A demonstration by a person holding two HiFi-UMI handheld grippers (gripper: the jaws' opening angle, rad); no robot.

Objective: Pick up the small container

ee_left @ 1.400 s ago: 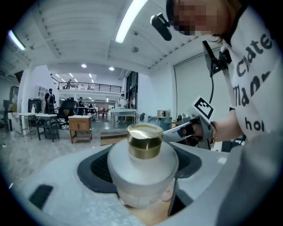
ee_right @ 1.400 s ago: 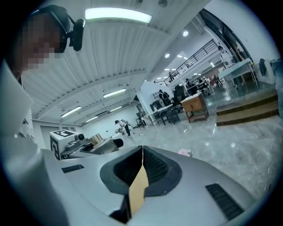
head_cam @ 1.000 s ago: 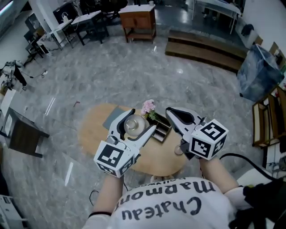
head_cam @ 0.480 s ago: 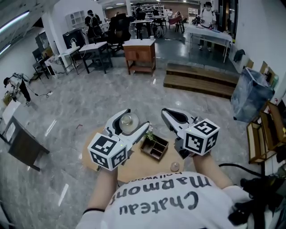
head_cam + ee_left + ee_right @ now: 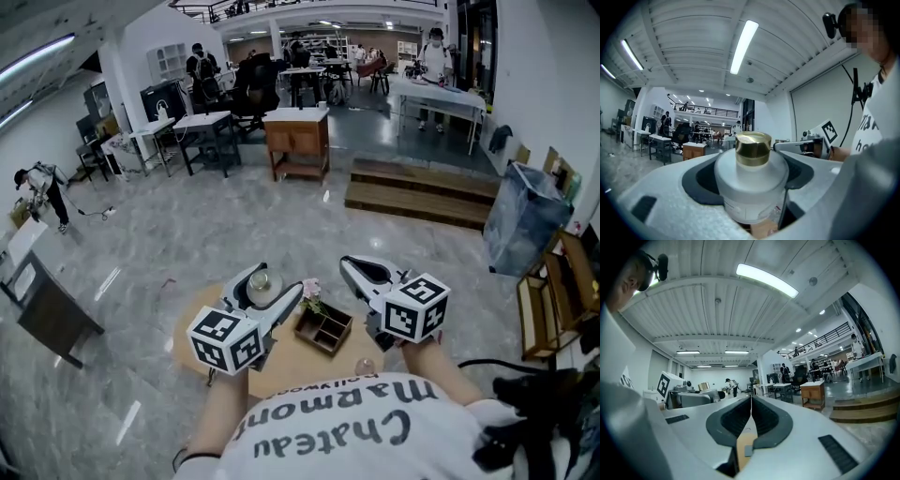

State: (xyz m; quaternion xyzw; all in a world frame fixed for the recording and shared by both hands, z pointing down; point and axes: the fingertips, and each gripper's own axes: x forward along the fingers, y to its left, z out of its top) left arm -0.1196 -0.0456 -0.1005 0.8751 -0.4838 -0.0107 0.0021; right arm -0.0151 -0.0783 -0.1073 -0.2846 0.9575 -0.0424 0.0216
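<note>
Left gripper view first: my left gripper has its jaws closed snugly round the small container, a white frosted jar with a gold cap. The jar sits upright, and the dark pads press on both of its sides. In the right gripper view my right gripper is closed tight, jaw against jaw, with nothing between them.

Head view now: the left gripper carries the small container in the air above the round table, over its left half as I look down. The right gripper hovers above the table's right side. Down on the table, between the two grippers, sit a wooden divided tray and some pink flowers just beside it. Beyond the table stand a wooden cabinet and wooden steps.

My call is that the pick-up is as good as done: the jar is gripped and looks clear of the tabletop. All that is left is to keep it steady.
</note>
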